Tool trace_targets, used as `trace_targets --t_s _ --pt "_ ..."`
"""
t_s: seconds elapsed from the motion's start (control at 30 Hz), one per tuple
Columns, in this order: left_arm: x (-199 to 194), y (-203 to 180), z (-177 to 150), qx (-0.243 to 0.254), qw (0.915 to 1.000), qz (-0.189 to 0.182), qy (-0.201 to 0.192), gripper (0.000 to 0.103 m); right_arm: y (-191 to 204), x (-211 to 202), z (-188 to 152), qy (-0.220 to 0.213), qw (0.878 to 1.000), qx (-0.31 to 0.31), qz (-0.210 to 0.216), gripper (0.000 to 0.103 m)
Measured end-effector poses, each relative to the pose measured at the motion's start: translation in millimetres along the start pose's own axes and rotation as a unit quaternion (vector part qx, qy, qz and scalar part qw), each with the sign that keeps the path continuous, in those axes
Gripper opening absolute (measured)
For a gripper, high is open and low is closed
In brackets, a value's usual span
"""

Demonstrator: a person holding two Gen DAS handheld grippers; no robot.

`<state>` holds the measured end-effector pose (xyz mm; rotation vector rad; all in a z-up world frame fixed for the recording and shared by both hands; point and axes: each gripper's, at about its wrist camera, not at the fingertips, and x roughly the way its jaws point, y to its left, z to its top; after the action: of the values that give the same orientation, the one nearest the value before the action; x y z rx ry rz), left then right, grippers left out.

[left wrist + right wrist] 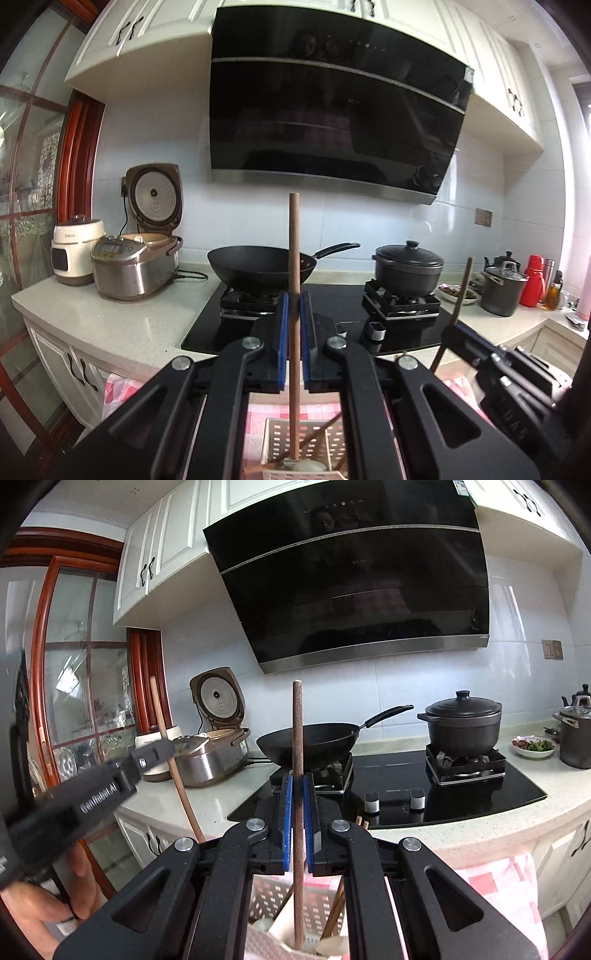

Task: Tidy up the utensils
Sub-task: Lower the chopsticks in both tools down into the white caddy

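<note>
Left gripper: jaws closed on a brown wooden handle, blue pads pressing it from both sides. The handle stands upright and rises well above the fingertips.
Lower end of that handle: drops between the gripper arms into a pale perforated basket below; what kind of utensil it is cannot be told.
Right gripper: jaws likewise closed, blue pads clamped on a darker speckled stick, upright, its top well above the fingertips.
Lower end of the stick: reaches down into the same kind of slotted basket, where other thin wooden utensils lean; its tip is partly hidden.
Cross views: the right gripper shows at the right edge of the left wrist view, its stick tilted; the left gripper shows at the left of the right wrist view, its handle tilted, with a hand gripping the tool below.
Basket setting: sits low, in front of the counter, over pink checked cloth.
Counter beyond: black hob with a wok on the left burner and a lidded black pot on the right burner.
Left of hob: steel rice cooker with lid raised, a white cooker just beside it.
Overhead: black range hood under white cabinets.
</note>
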<state>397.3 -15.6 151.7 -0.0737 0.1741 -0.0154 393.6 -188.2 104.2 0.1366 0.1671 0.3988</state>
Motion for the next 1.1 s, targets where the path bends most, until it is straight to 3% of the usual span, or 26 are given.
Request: trace_targets --t_s 0.53,0.77,0.87,1.1 --pt "78 12 -80 0.019 0.9983 0.036 0.041 0.006 -28 45 -57 0.023 0.999 0.02 0.012 0.006" --pt "77 7 -85 0.03 0.9982 0.037 0.036 0.006 -29 56 -74 0.043 0.999 0.019 0.011 0.006" --pt "72 12 -79 0.017 0.9985 0.049 0.015 0.006 -29 56 -74 0.04 0.999 0.019 0.01 0.006" --pt "71 6 -84 0.034 0.9984 0.038 0.023 0.006 -31 57 -75 0.044 0.999 0.021 0.014 0.006"
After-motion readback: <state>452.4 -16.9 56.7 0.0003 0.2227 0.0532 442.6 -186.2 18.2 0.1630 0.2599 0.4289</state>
